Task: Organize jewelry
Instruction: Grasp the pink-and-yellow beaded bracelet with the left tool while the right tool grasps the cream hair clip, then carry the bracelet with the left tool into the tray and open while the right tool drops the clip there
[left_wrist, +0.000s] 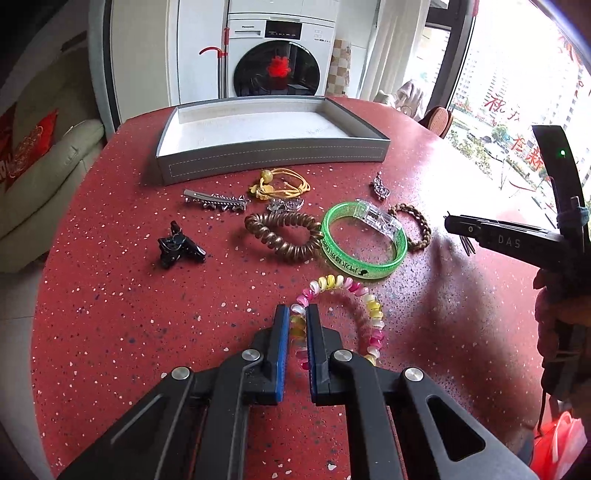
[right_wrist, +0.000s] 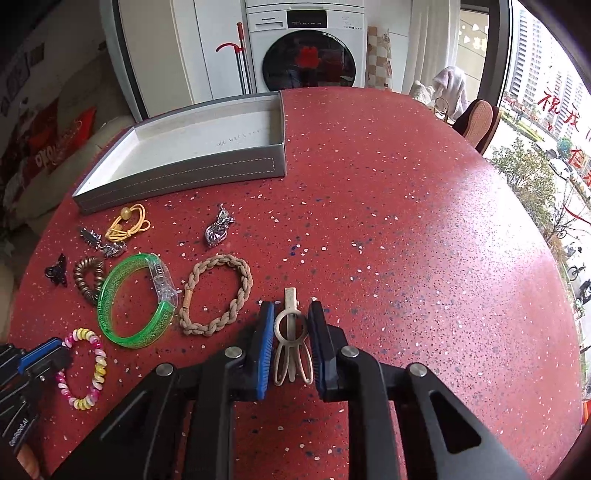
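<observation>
My left gripper (left_wrist: 298, 314) is closed around the left side of a pink-and-yellow spiral hair tie (left_wrist: 373, 314) on the red table; the tie also shows in the right wrist view (right_wrist: 96, 363). My right gripper (right_wrist: 291, 314) has its jaws on either side of a cream hair clip (right_wrist: 291, 332) lying on the table; the clip's round part touches both pads. A grey jewelry tray (left_wrist: 273, 162) with a white inside stands empty at the back. Before it lie a green bangle (left_wrist: 364, 243), a brown spiral tie (left_wrist: 282, 236), a braided bracelet (right_wrist: 218, 295) and a yellow cord tie (left_wrist: 280, 184).
A black claw clip (left_wrist: 177, 247), a silver studded barrette (left_wrist: 216, 201) and a silver brooch (right_wrist: 218, 229) lie on the table too. The red speckled table (right_wrist: 406, 221) is round; its far edge faces a washing machine (left_wrist: 277, 59). A window is at right.
</observation>
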